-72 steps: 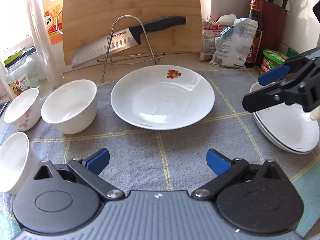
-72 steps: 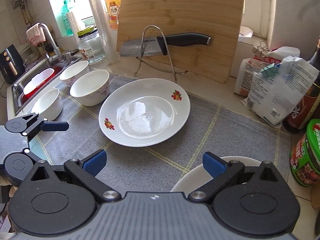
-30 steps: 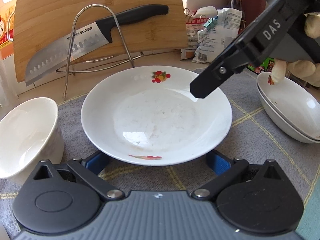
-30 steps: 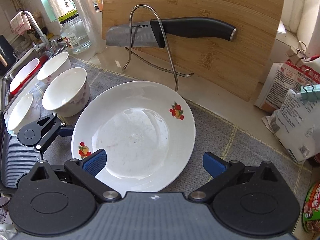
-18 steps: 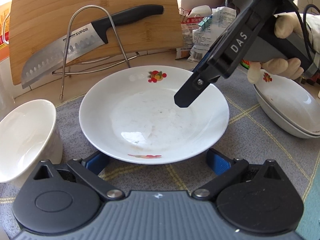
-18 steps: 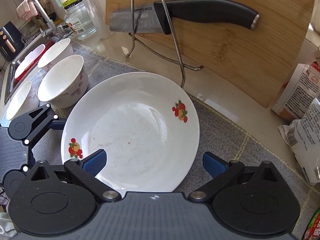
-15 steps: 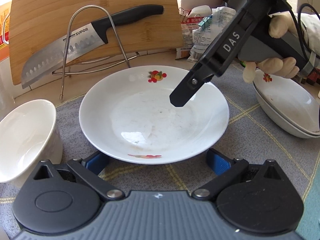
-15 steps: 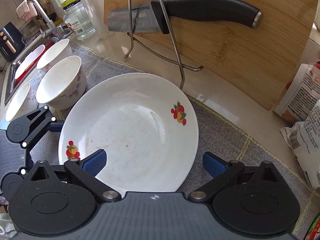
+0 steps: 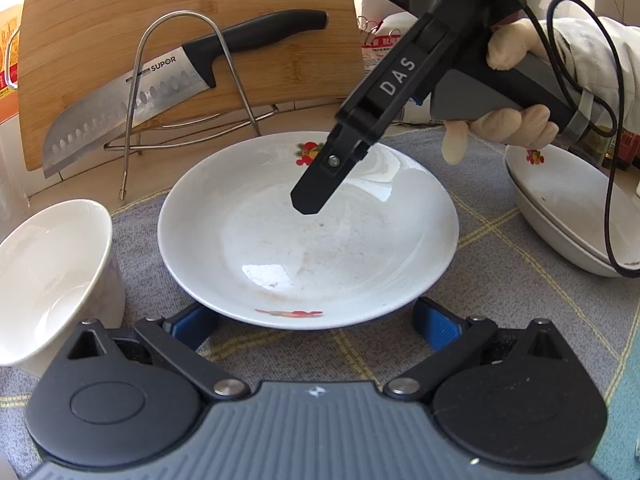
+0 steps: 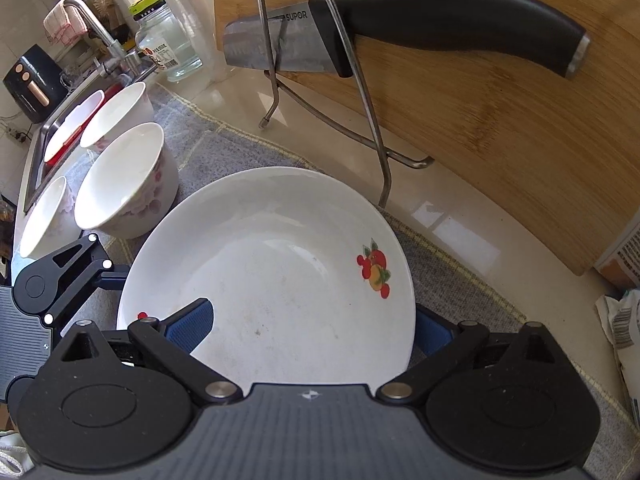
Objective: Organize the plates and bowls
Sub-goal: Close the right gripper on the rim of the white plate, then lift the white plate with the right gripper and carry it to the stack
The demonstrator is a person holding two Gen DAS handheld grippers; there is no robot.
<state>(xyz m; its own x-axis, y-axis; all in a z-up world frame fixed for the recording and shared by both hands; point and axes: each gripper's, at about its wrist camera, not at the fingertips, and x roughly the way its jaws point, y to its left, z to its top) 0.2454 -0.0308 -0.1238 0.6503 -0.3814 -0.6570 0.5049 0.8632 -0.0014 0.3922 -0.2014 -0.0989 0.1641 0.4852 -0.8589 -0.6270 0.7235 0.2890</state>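
My right gripper [image 10: 312, 328] spread, straddling rim of white fruit-print plate [image 10: 280, 264] on grey mat [image 10: 452, 280]. Left gripper [image 9: 316, 324] spread at near rim. Risk: glazed rim slipping, plate tipping onto white bowl [image 10: 124, 184].

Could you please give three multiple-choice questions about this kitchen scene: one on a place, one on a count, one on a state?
1. Where is the knife?
A. In the wire rack against the cutting board
B. Inside a bowl
C. On the plate

2. How many white bowls show in the right wrist view?
A. One
B. Three
C. Six

3. How is the right gripper?
A. Shut on a bowl
B. Open, around the near rim of the plate
C. Out of view

Answers:
1. A, its blade passes through the wire rack.
2. B, three stand left of the plate.
3. B, blue pads sit apart.
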